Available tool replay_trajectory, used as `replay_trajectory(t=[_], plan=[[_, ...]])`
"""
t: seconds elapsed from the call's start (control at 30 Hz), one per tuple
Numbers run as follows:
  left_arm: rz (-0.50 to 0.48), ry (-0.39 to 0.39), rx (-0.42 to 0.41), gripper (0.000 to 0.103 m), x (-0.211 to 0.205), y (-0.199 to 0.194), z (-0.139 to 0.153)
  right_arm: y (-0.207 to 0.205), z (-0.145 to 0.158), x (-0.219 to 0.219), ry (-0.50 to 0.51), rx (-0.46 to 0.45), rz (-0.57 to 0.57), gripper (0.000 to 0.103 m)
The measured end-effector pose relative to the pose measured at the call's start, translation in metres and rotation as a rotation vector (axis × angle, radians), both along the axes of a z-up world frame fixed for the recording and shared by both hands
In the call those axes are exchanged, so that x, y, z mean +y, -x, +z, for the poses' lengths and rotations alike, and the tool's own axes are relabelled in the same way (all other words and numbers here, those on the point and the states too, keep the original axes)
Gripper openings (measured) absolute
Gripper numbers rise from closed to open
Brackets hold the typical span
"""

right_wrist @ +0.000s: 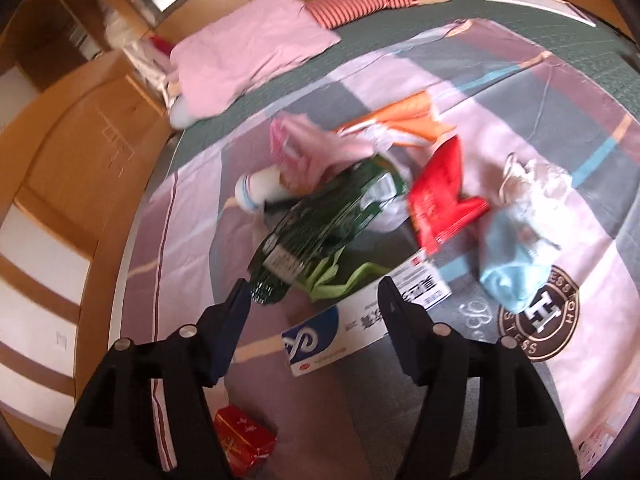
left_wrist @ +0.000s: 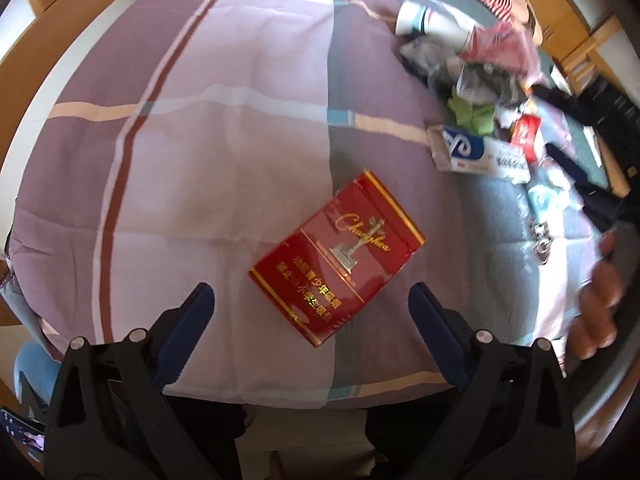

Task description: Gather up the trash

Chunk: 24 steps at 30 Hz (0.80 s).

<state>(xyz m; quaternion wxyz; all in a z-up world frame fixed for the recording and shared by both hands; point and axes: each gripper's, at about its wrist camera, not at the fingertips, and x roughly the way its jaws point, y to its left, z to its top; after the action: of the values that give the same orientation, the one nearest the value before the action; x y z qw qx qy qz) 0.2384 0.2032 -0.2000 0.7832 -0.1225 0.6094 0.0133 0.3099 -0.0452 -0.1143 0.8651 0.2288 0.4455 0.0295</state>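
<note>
In the left wrist view, we see our left hand-held gripper (left_wrist: 310,294) open wide with nothing in it. It hangs over a flat red cigarette box with gold letters (left_wrist: 337,257), which lies on the striped purple and grey bed cover (left_wrist: 224,128). A pile of trash sits far off at the right.

In the right wrist view, our right hand-held gripper (right_wrist: 314,292) is open and empty too. A crinkly green plastic bag (right_wrist: 320,224) is just past its fingertips, and a long white and blue box (right_wrist: 362,318) lies between them on the bed.
</note>
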Motion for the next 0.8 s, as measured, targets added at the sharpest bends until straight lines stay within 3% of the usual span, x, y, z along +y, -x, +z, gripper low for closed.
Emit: replay_trajectory(t=[0.17, 0.3, 0.37, 0.5, 0.57, 0.67, 0.8], plan=[[-0.027, -0.075, 0.007, 0.096, -0.013, -0.007, -0.016, 0.012, 0.023, -0.003, 0.079, -0.131, -0.058, 0.074], [-0.039, -0.087, -0.019, 0.082, -0.017, -0.008, -0.021, 0.023, 0.042, 0.006, 0.172, -0.272, -0.070, 0.098], [-0.037, -0.091, -0.049, 0.081, -0.019, -0.008, -0.020, 0.025, 0.047, 0.015, 0.210, -0.309, -0.027, 0.099], [-0.018, -0.087, -0.068, 0.081, -0.016, -0.011, -0.020, 0.023, 0.046, 0.033, 0.282, -0.327, 0.044, 0.099], [0.017, -0.070, -0.080, 0.081, -0.009, -0.011, -0.018, 0.026, 0.044, 0.037, 0.269, -0.330, 0.075, 0.099], [0.090, -0.046, -0.126, 0.081, 0.008, -0.004, -0.007, 0.034, 0.043, 0.035, 0.241, -0.380, 0.033, 0.099], [0.168, -0.012, -0.201, 0.081, 0.025, 0.001, 0.013, 0.023, 0.038, 0.036, 0.309, -0.273, 0.085, 0.099]])
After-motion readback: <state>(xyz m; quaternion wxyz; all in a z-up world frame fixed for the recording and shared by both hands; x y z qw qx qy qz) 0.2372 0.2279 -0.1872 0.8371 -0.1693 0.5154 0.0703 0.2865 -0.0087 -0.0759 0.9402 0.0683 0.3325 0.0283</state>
